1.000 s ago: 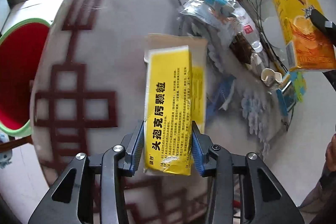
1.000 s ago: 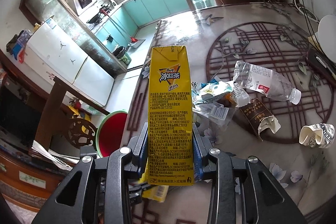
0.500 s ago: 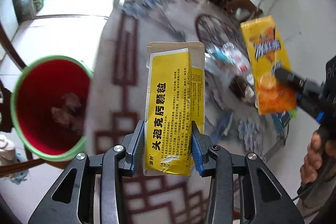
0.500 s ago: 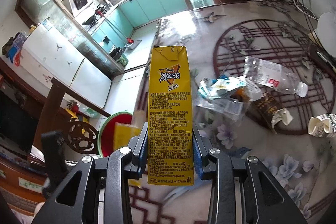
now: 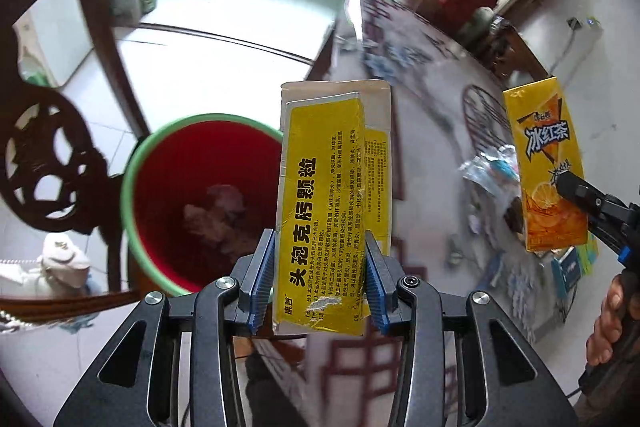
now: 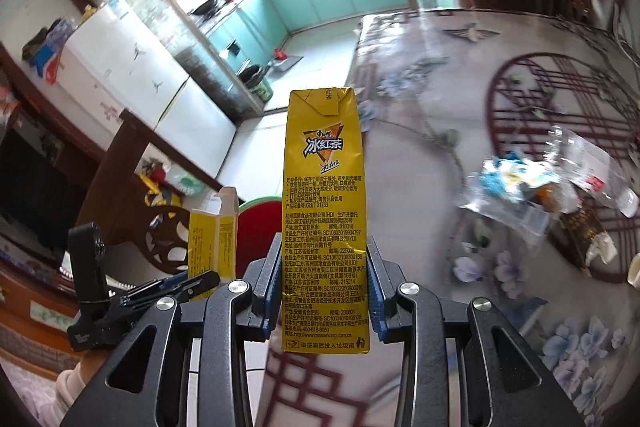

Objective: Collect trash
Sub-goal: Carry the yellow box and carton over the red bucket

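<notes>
My left gripper (image 5: 318,279) is shut on a yellow medicine box (image 5: 326,195) with an open top flap, held upright just right of a red bin with a green rim (image 5: 132,187) that stands on the floor and holds some crumpled scraps. My right gripper (image 6: 322,283) is shut on a yellow iced-tea carton (image 6: 324,187), upright over the table edge. In the right wrist view the medicine box (image 6: 212,235) and the left gripper's fingers (image 6: 176,287) sit to the left, with the bin (image 6: 260,223) behind them. The carton (image 5: 544,163) appears at the right of the left wrist view.
On the patterned table (image 6: 420,155) lie a crushed clear bottle (image 6: 592,167), clear wrappers (image 6: 504,191), a brown packet (image 6: 584,231) and a paper cup (image 6: 634,269). A dark carved wooden chair (image 5: 44,155) stands left of the bin. A hand (image 5: 612,323) holds the right gripper's handle.
Both grippers have swung left off the table toward the bin, each keeping its grip. The bin now sits just beside the medicine box, and the left gripper has come into the right wrist view.
</notes>
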Action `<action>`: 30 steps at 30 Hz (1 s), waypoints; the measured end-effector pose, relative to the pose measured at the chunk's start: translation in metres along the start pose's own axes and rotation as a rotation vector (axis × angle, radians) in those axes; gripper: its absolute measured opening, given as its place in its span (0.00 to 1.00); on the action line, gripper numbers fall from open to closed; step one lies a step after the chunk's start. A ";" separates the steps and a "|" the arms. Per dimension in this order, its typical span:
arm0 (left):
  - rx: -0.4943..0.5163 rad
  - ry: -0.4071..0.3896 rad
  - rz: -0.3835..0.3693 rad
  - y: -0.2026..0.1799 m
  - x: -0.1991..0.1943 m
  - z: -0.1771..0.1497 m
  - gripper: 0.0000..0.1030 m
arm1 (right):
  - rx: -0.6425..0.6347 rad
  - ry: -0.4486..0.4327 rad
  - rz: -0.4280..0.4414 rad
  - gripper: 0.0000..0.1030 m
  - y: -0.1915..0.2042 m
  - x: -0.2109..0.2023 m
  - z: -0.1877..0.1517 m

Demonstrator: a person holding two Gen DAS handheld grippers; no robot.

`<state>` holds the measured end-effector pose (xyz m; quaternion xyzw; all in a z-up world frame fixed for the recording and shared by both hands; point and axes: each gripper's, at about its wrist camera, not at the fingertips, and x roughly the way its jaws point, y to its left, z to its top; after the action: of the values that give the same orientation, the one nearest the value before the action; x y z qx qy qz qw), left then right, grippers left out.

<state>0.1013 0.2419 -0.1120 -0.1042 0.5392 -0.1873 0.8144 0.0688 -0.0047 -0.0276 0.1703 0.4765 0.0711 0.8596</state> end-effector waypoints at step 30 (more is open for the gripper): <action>-0.030 0.020 0.195 0.062 0.033 0.021 0.38 | -0.264 0.197 0.046 0.32 0.097 0.136 0.011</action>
<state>0.1439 0.2842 -0.1547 -0.0617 0.5576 -0.1000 0.8218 0.1549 0.1220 -0.0952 0.0588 0.5408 0.1692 0.8219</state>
